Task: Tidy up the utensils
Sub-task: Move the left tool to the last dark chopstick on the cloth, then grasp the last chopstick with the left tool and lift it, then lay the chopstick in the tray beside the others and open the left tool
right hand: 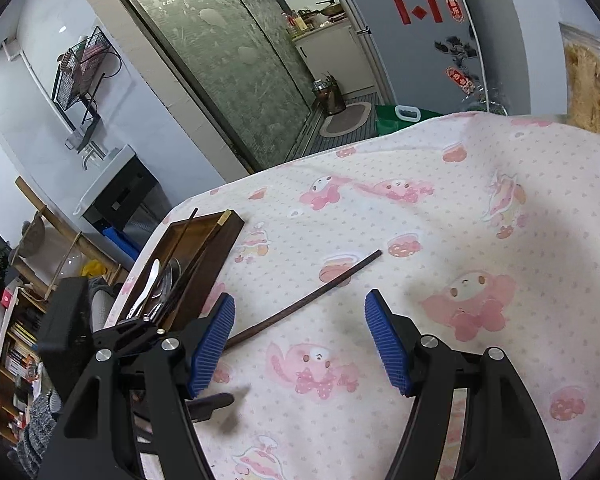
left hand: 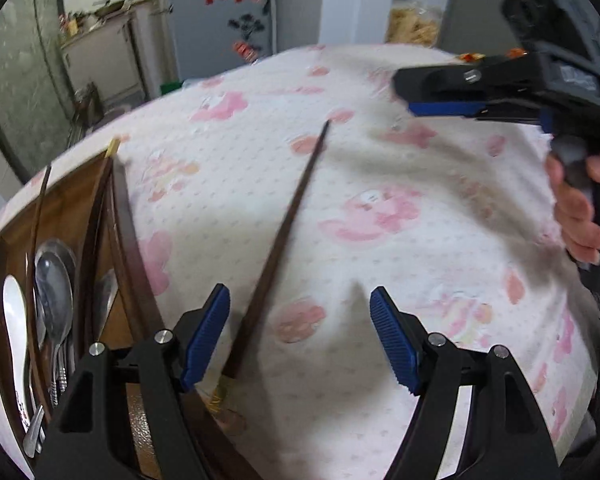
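A dark brown chopstick (left hand: 284, 240) lies loose on the pink-patterned cloth, its thick end near my left gripper (left hand: 300, 336), which is open and empty just above it. A wooden utensil tray (left hand: 100, 216) at the left holds metal spoons (left hand: 54, 296), a white spoon (left hand: 14, 316) and more chopsticks. In the right wrist view the same chopstick (right hand: 312, 300) runs from behind my left blue pad toward the table's middle, and the tray (right hand: 216, 244) sits at the cloth's left edge. My right gripper (right hand: 300, 344) is open and empty; it also shows in the left wrist view at the upper right (left hand: 452, 96), held by a hand (left hand: 576, 216).
The cloth-covered table (right hand: 460, 240) drops off at the left and far edges. A clear bag of pale dried food (right hand: 592, 76) stands at the far right corner. Behind are a fridge with red stickers (right hand: 440, 40), a glass door and a doorway.
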